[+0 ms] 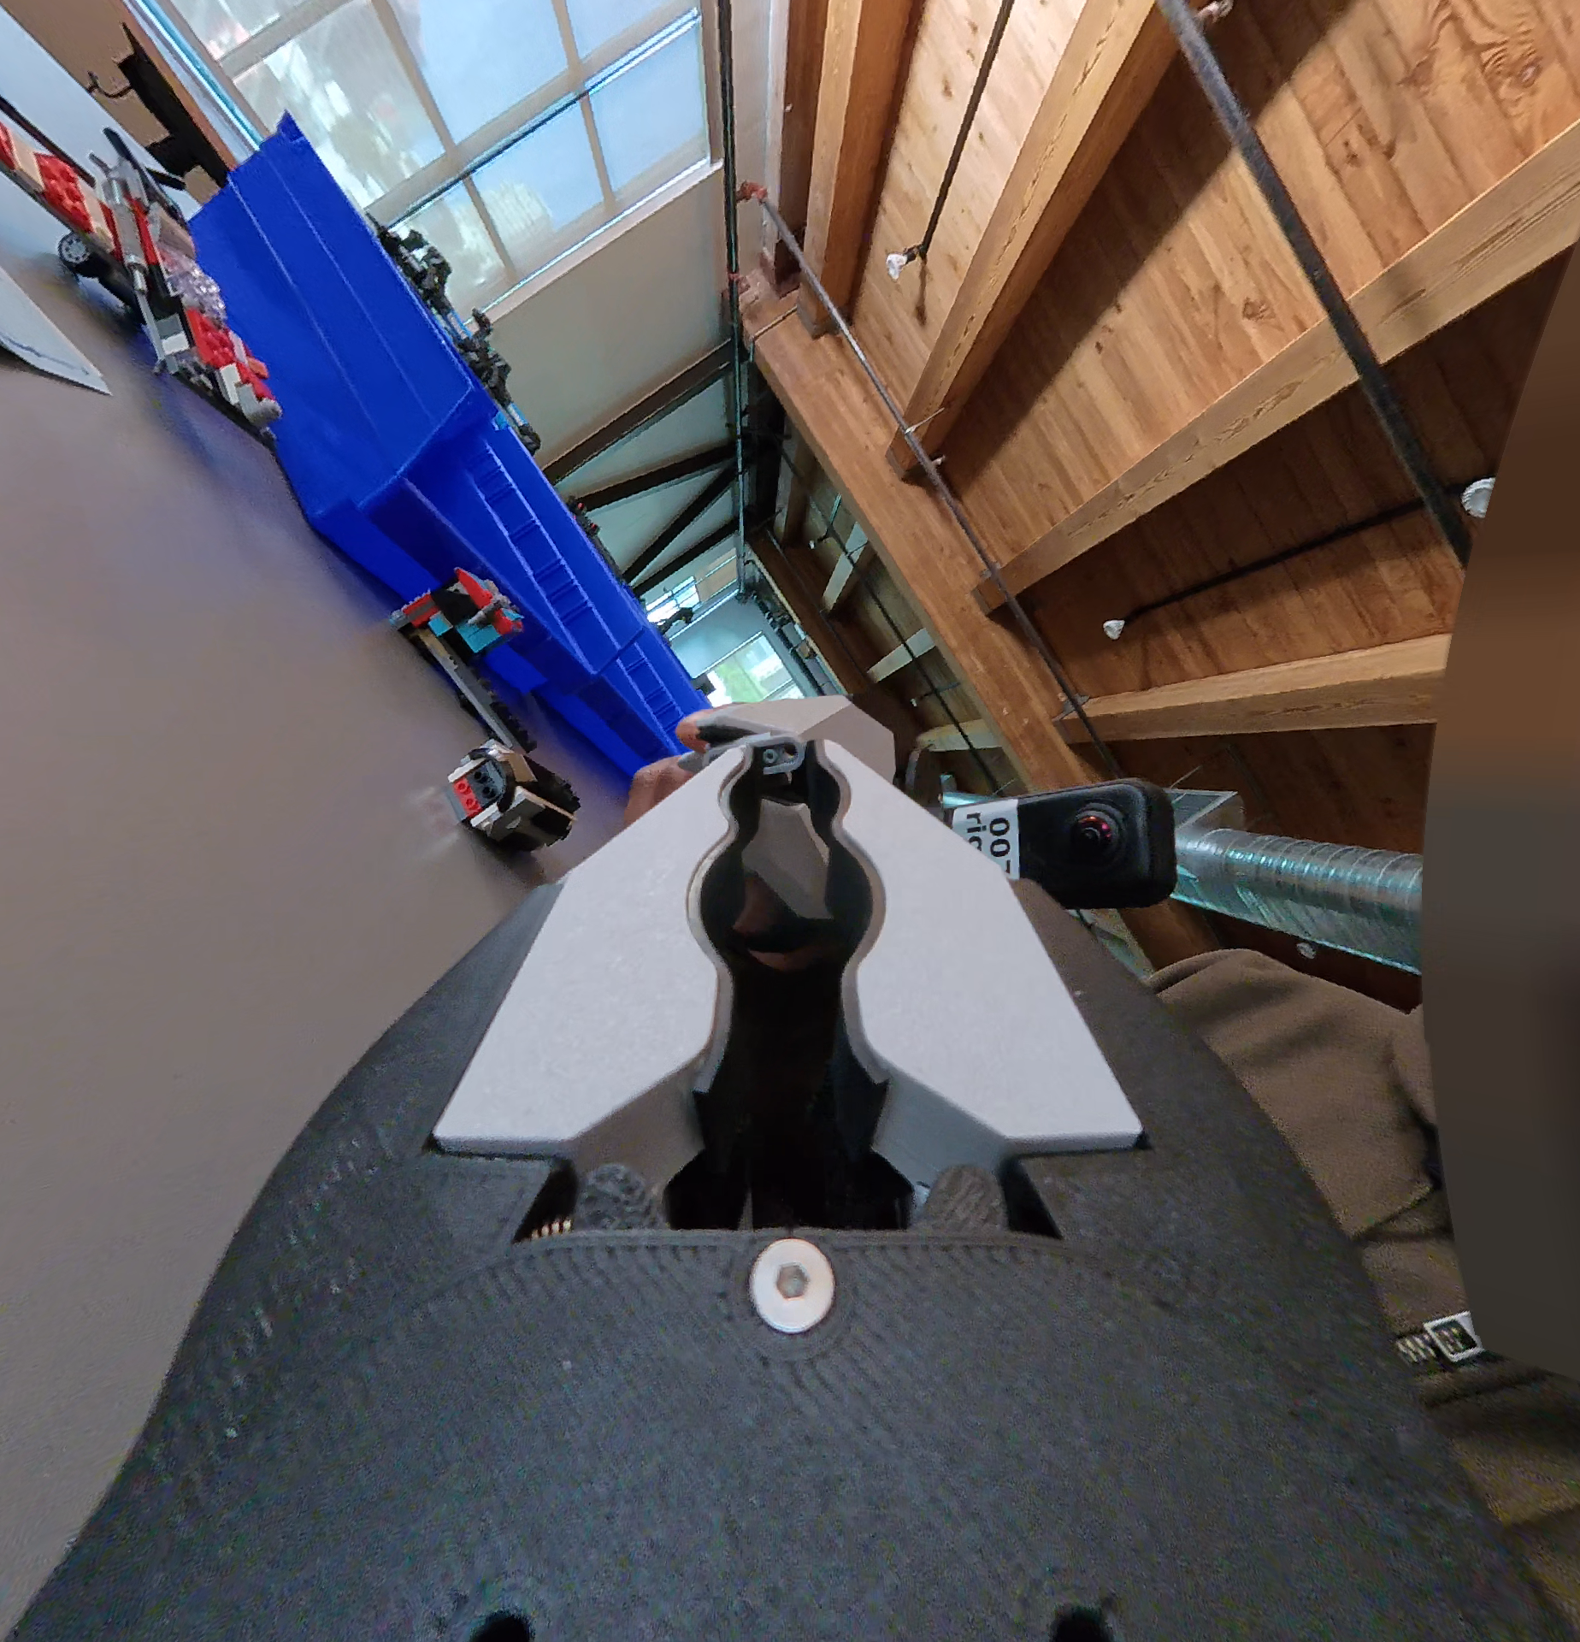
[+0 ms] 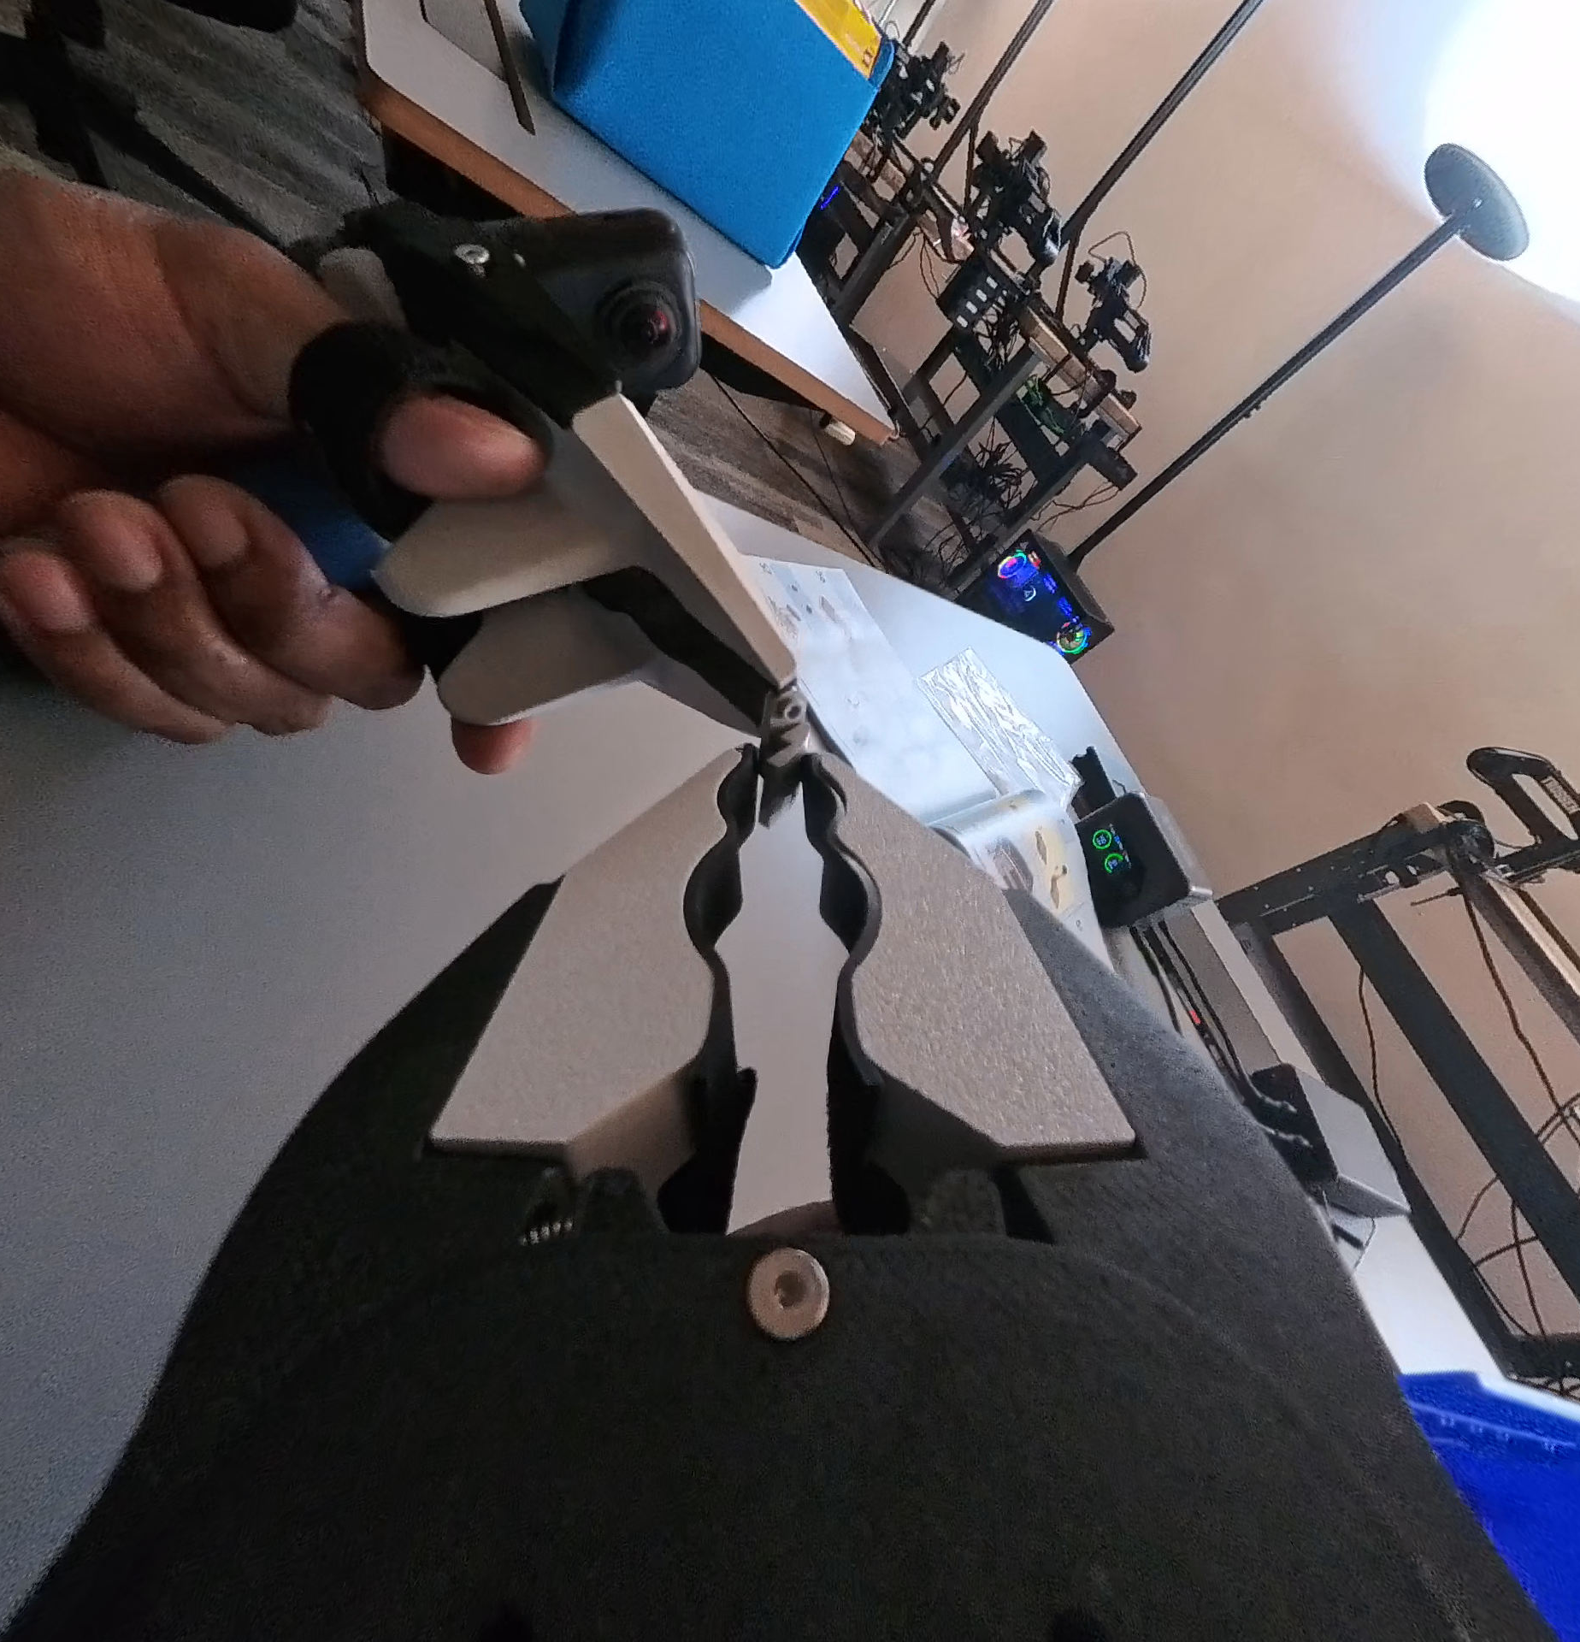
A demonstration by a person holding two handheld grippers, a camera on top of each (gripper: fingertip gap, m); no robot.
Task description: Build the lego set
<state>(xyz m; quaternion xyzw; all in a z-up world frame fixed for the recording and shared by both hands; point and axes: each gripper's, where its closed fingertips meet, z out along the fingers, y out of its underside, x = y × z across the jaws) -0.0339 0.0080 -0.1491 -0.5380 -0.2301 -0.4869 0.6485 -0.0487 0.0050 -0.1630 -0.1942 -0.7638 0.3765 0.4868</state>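
Grippers: your left gripper and right gripper both pinch one small grey toy-brick part, held aloft between them | Surroundings: brick assemblies and blue bins rest on table.

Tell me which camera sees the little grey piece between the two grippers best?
The right wrist view: the small grey piece stands side-on between both grippers' tips. In the left wrist view, it is mostly hidden behind the left gripper's fingers.
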